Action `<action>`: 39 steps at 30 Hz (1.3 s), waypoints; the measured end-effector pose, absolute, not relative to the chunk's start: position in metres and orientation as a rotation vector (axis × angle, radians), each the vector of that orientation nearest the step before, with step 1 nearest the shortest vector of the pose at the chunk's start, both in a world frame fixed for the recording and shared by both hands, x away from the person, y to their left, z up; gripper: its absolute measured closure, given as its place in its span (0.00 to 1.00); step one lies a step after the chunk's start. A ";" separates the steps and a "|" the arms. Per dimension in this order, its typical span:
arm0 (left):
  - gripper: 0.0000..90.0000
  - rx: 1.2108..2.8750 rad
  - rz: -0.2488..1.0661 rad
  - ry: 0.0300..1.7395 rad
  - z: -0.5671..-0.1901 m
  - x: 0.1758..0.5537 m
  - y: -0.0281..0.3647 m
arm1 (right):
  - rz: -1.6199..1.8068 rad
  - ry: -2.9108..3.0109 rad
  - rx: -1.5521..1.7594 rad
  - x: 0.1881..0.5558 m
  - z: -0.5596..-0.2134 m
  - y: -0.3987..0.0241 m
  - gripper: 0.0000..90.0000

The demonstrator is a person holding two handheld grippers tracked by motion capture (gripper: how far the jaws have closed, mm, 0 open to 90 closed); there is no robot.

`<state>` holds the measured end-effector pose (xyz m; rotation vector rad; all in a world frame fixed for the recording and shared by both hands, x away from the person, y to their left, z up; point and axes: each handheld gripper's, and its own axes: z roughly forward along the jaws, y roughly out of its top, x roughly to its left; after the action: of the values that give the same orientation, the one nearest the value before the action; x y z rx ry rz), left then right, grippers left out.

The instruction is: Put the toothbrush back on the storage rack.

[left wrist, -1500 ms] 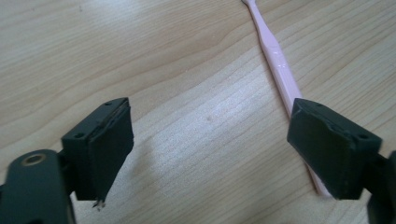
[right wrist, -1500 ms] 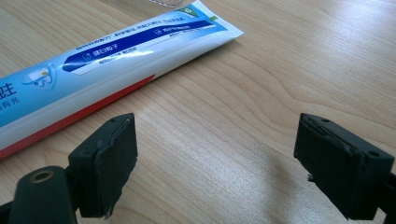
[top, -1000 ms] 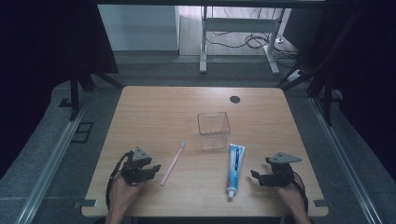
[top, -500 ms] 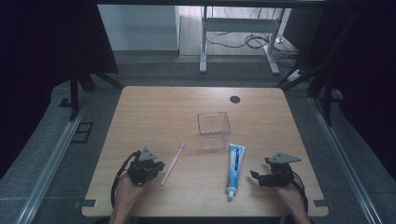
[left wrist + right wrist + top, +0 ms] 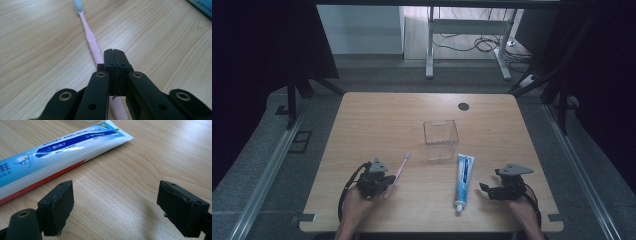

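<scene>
Pink toothbrush [image 5: 398, 169] lies on the near-left part of the table [image 5: 372, 120], bristle head pointing far, handle end toward the person. Left gripper [image 5: 115, 56] has just been closing and now its jaws meet tight over the handle (the left gripper view shows the pads flush together with the pink shaft running under them, so whether the handle is truly pinched or just sits below I cannot tell). Compared with a second ago this gripper has slid right, from beside the brush to on it [image 5: 382, 181]. Judgement: grasp attempt on the toothbrush is made, lift is next, and a slip is possible if the jaws closed above the shaft. Right of the brush lies the toothpaste tube [image 5: 463, 181], cap near, untouched. Right gripper [image 5: 115, 207] sits just right of it, jaws wide apart with nothing between them, unmoved. Clear plastic box [image 5: 440, 138] stands farther back, mid-table, empty, likely the drop spot.
</scene>
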<state>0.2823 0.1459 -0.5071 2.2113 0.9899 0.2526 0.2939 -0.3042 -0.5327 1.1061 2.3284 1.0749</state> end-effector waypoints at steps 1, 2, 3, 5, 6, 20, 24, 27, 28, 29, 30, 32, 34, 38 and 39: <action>1.00 2.224 0.254 0.979 -0.508 0.282 0.143 | 1.075 2.329 1.106 0.294 -0.533 -0.304 0.16; 1.00 2.230 0.254 0.976 -0.508 0.282 0.141 | 1.073 2.329 1.106 0.294 -0.533 -0.304 0.16; 0.99 2.230 0.254 0.976 -0.508 0.282 0.141 | 1.073 2.330 1.105 0.294 -0.533 -0.304 0.17; 1.00 2.239 0.244 0.970 -0.509 0.282 0.138 | 1.073 2.331 1.104 0.294 -0.533 -0.304 0.17; 1.00 2.245 0.239 0.968 -0.510 0.282 0.137 | 1.075 2.336 1.103 0.294 -0.533 -0.304 0.17; 0.99 2.312 0.194 0.981 -0.520 0.284 0.132 | 1.068 2.349 1.103 0.295 -0.535 -0.304 0.17; 0.99 2.319 0.192 0.990 -0.521 0.284 0.133 | 1.067 2.352 1.103 0.295 -0.535 -0.303 0.17; 0.99 2.320 0.192 1.009 -0.522 0.284 0.135 | 1.067 2.356 1.106 0.294 -0.535 -0.303 0.18; 0.99 2.320 0.196 1.008 -0.522 0.285 0.136 | 1.068 2.358 1.106 0.294 -0.535 -0.303 0.19; 0.99 2.318 0.194 1.016 -0.522 0.285 0.137 | 1.068 2.359 1.104 0.295 -0.535 -0.303 0.19; 0.99 2.316 0.196 1.020 -0.522 0.285 0.138 | 1.068 2.359 1.104 0.295 -0.535 -0.303 0.19; 0.99 2.319 0.207 1.019 -0.521 0.286 0.141 | 1.067 2.362 1.104 0.295 -0.535 -0.303 0.19; 0.99 2.313 0.215 1.029 -0.521 0.286 0.145 | 1.068 2.364 1.104 0.295 -0.535 -0.303 0.19; 0.99 2.310 0.219 1.041 -0.520 0.288 0.150 | 1.069 2.367 1.104 0.295 -0.536 -0.303 0.19; 0.99 2.310 0.217 1.044 -0.521 0.288 0.151 | 1.068 2.368 1.105 0.295 -0.536 -0.303 0.19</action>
<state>0.2880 0.1514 -0.5205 2.3101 1.0438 0.2175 0.2948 -0.3025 -0.5359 1.1050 2.3676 1.0683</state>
